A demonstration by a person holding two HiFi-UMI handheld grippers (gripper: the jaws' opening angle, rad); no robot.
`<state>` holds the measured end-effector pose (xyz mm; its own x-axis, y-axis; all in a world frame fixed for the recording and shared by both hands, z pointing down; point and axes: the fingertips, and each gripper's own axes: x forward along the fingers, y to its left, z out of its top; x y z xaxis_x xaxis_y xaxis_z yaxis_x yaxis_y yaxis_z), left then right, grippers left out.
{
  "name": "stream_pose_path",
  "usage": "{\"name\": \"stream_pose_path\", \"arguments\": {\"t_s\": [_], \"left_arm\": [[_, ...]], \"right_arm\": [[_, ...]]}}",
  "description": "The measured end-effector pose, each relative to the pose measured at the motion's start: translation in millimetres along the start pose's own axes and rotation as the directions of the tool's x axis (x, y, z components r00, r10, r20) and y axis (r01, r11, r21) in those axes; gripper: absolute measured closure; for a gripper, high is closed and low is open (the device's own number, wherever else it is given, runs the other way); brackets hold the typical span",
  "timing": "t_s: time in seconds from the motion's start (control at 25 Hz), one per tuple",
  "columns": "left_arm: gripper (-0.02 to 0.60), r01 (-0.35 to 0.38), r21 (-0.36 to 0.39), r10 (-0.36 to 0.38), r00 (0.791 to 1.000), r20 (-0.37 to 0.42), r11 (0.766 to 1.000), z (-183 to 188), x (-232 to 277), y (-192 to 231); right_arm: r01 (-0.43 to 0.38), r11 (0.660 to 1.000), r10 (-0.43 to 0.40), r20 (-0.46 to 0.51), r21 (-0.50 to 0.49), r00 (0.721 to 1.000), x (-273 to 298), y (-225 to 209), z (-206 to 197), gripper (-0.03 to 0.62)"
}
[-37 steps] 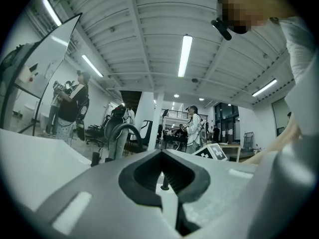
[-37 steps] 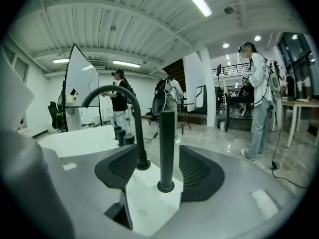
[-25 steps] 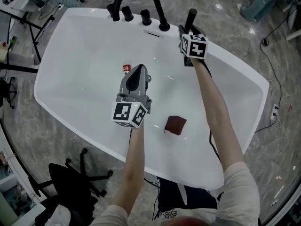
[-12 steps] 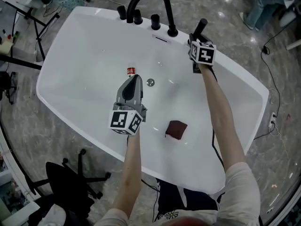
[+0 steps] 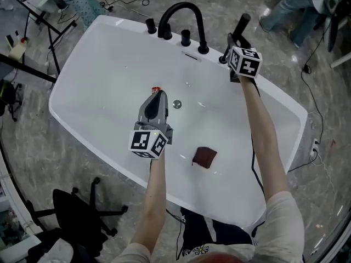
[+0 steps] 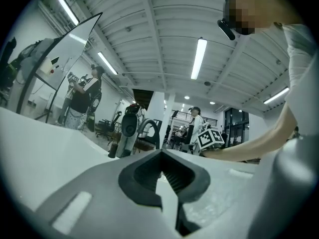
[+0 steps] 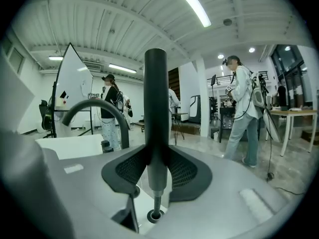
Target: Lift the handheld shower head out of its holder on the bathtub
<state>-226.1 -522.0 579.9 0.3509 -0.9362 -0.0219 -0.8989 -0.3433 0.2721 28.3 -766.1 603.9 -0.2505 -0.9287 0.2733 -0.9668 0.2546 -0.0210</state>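
The handheld shower head is a black stick-shaped handle at the tub's far right rim. My right gripper is shut on it. In the right gripper view the handle stands upright between the jaws of my right gripper. Its metal hose runs down into the round holder on the rim below, so the handle's lower end hangs just above the holder. My left gripper hovers over the tub's middle. In its own view my left gripper is shut with nothing held.
The white bathtub has a black arched faucet and knobs on its far rim. A drain, a red-capped item and a dark red cloth lie inside. An office chair stands near left. People stand behind.
The head view has shifted, so the tub sits more to the right. The left gripper has drawn slightly left and uncovered the drain. The right gripper stays shut on the handle.
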Motion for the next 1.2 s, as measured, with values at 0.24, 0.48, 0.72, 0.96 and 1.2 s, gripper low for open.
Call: {"name": "stream_pose_path", "arguments": {"t_s": [0.24,0.48,0.72,0.96,1.2], "left_arm": [[0.581,0.045,-0.015,-0.044,0.997,0.058,0.999,63,-3,-56],[0.581,0.098,0.026,-0.100,0.992,0.076,0.995,136,-34,-121],[0.581,0.055,0.035,-0.060,0.990,0.132,0.998,202,-91,-166],[0.581,0.043,0.084,-0.054,0.990,0.133,0.996,218,-135,-211],[0.581,0.042,0.086,-0.058,0.979,0.193,0.995,236,-165,-251]], "right_arm": [[-0.068,0.997,0.064,0.127,0.024,0.990,-75,21,77,0.444],[-0.104,0.994,0.095,0.223,0.029,0.970,-167,33,147,0.444],[-0.120,0.988,0.140,0.246,-0.092,0.959,-266,57,189,0.444],[-0.145,0.975,0.192,0.314,-0.167,0.930,-370,75,213,0.444],[-0.216,0.965,0.254,0.327,-0.149,0.910,-455,90,208,0.442]]}}
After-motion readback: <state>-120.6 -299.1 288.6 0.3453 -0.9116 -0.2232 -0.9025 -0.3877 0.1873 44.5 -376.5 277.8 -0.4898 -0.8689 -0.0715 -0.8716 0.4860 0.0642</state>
